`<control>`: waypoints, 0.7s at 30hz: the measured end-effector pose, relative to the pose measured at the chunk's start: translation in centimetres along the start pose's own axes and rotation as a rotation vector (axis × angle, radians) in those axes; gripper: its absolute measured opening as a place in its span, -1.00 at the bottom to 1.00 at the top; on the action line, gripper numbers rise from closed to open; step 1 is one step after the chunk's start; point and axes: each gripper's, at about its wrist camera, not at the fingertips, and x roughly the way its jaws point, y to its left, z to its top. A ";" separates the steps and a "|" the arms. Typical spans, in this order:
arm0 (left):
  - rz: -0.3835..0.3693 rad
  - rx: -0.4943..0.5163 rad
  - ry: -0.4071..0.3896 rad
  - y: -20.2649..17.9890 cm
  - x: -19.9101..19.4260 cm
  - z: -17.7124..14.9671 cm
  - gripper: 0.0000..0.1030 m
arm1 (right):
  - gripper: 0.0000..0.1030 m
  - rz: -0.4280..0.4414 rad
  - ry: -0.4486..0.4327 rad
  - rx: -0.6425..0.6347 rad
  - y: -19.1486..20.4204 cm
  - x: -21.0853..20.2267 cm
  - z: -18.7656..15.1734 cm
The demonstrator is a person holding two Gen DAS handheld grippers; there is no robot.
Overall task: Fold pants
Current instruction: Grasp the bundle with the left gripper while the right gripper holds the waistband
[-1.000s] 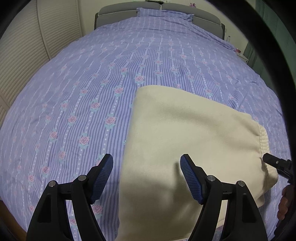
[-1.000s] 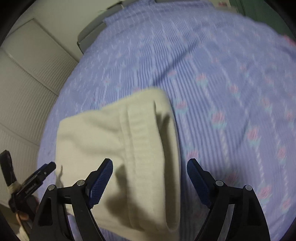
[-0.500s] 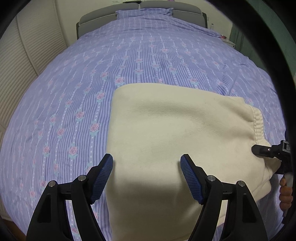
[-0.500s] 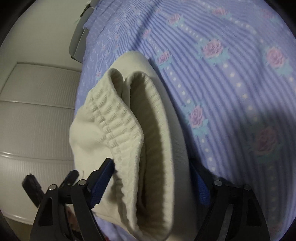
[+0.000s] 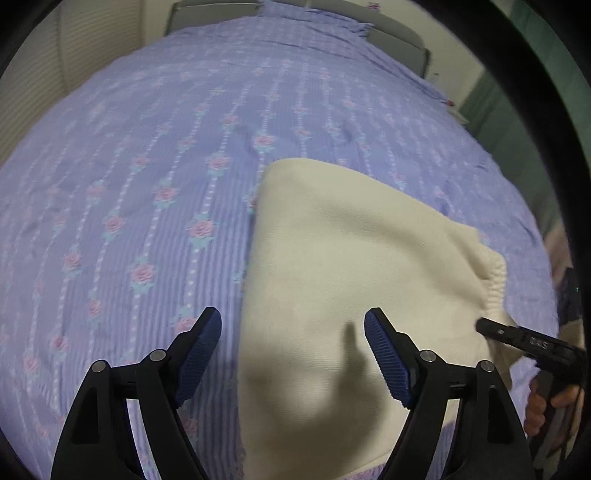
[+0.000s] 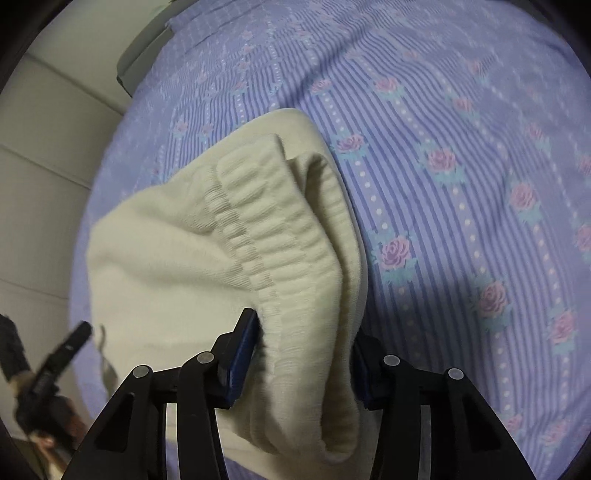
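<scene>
Cream folded pants (image 5: 351, 266) lie on the bed, with the ribbed waistband (image 5: 493, 284) at their right end. My left gripper (image 5: 293, 354) is open and empty, hovering over the pants' near left edge. In the right wrist view my right gripper (image 6: 303, 354) is shut on the bunched waistband (image 6: 280, 240) of the pants (image 6: 166, 266), which it lifts a little. The right gripper also shows at the right edge of the left wrist view (image 5: 524, 341), at the waistband.
A lilac striped bedsheet with pink roses (image 5: 147, 166) covers the whole bed. A grey headboard (image 5: 391, 35) stands at the far end. A pale slatted wardrobe (image 6: 44, 155) runs along the bed's left side.
My right gripper has closed on the waistband that lay between its open fingers and raised it slightly. My left gripper stays open over the pants and has shifted a little.
</scene>
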 end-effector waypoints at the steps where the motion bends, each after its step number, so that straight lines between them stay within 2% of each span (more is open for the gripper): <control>1: -0.022 0.004 0.006 0.1 0.3 0.0 0.57 | -0.10 -0.008 -0.001 0.000 0.3 -0.1 0.1; 6: -0.121 -0.029 0.069 1.9 3.0 0.3 0.59 | -0.11 -0.074 -0.015 -0.039 1.9 0.0 0.2; 8: -0.183 -0.060 0.121 2.9 4.7 0.4 0.59 | -0.11 -0.094 -0.025 -0.056 2.2 0.0 0.0; 13: -0.328 -0.114 0.189 3.7 7.1 0.0 0.61 | -0.11 -0.129 -0.051 -0.093 3.8 0.5 0.1; 14: -0.348 -0.116 0.204 3.6 7.4 0.0 0.52 | -0.11 -0.129 -0.054 -0.093 3.9 0.5 0.1; 15: -0.369 -0.134 0.210 3.5 7.6 0.1 0.33 | -0.11 -0.127 -0.059 -0.091 4.1 0.4 0.1; 16: -0.385 -0.156 0.221 3.6 7.6 0.1 0.27 | -0.11 -0.127 -0.063 -0.092 3.1 0.1 -0.5; 18: -0.391 -0.177 0.227 3.5 7.1 0.2 0.03 | -0.11 -0.128 -0.071 -0.082 2.9 -0.1 -0.6; 21: -0.364 -0.179 0.211 3.3 5.6 0.4 -0.23 | -0.12 -0.127 -0.094 -0.072 2.0 -2.3 -2.8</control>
